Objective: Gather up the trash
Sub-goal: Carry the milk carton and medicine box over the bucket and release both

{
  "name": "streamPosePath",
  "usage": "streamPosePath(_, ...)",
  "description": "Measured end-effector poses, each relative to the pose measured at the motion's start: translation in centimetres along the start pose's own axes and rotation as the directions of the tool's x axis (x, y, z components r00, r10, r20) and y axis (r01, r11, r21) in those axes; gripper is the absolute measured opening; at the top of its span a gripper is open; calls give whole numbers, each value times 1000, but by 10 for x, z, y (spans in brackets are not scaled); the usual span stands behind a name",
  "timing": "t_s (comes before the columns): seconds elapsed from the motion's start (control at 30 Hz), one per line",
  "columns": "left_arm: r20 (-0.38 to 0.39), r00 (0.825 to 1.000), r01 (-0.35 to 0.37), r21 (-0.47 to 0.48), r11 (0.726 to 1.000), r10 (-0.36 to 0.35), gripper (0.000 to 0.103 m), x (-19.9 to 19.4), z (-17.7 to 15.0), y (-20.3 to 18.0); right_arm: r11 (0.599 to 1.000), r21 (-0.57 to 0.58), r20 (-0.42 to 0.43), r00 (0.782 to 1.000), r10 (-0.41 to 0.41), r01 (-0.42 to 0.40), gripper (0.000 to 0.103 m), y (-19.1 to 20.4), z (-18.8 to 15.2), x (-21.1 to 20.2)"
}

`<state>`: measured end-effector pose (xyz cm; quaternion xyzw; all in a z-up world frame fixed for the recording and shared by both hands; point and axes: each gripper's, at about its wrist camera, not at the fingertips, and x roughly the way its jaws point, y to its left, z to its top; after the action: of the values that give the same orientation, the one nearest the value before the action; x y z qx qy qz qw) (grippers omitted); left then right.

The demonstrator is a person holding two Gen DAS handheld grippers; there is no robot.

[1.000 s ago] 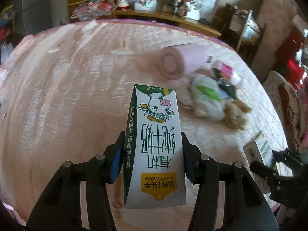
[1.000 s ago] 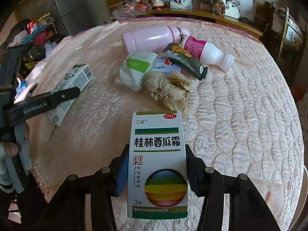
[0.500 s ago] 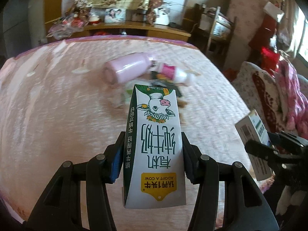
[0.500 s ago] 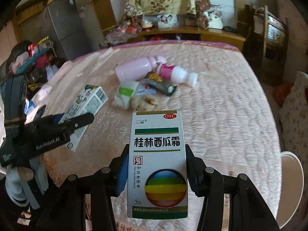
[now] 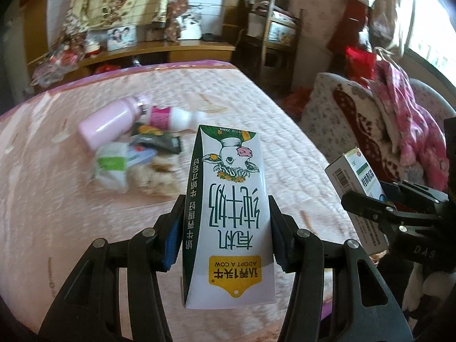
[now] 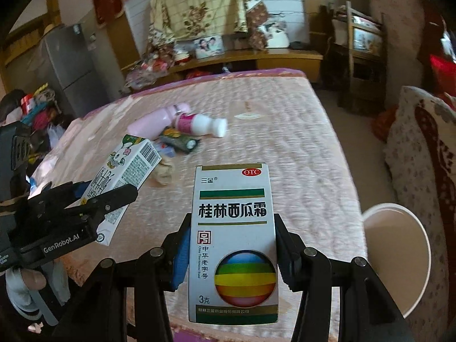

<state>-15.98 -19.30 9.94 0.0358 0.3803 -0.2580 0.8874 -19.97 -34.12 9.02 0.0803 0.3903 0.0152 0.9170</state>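
My left gripper is shut on a white and green milk carton with a cow on it, held above the near edge of the pink table. My right gripper is shut on a white medicine box with a rainbow ball, held near the table's front right edge. Each gripper shows in the other's view: the right gripper with its box, the left gripper with the carton. A white bin stands at the right, beside the table.
On the table lie a pink flask, a white bottle with a pink label, a dark wrapper, a white and green packet and crumpled paper. A floral chair stands at the right.
Both grippers have pulled back and up from the trash pile with their boxes still held. The pile now looks farther away and the white bin has come into the right wrist view.
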Motion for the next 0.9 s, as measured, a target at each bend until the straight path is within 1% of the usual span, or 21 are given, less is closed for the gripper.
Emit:
streamPosePath(0.23, -8, 999, 47, 74, 996, -46, 51, 15, 9, -48, 997, 54, 16, 998, -62, 61, 50, -41, -7, -21)
streamPosePath(0.53, -30, 995, 95, 161, 982, -91, 51, 35, 12, -103, 980, 139, -4, 989, -145, 144, 50, -102, -24, -36)
streamPosePath(0.7, -41, 994, 107, 204, 973, -101, 51, 46, 14, -129, 966, 187, -20, 984, -178, 179, 50, -133, -34, -41)
streamPosePath(0.9, -57, 992, 119, 248, 961, -108, 51, 61, 13, -158, 951, 232, -39, 979, -199, 203, 50, -158, -48, -43)
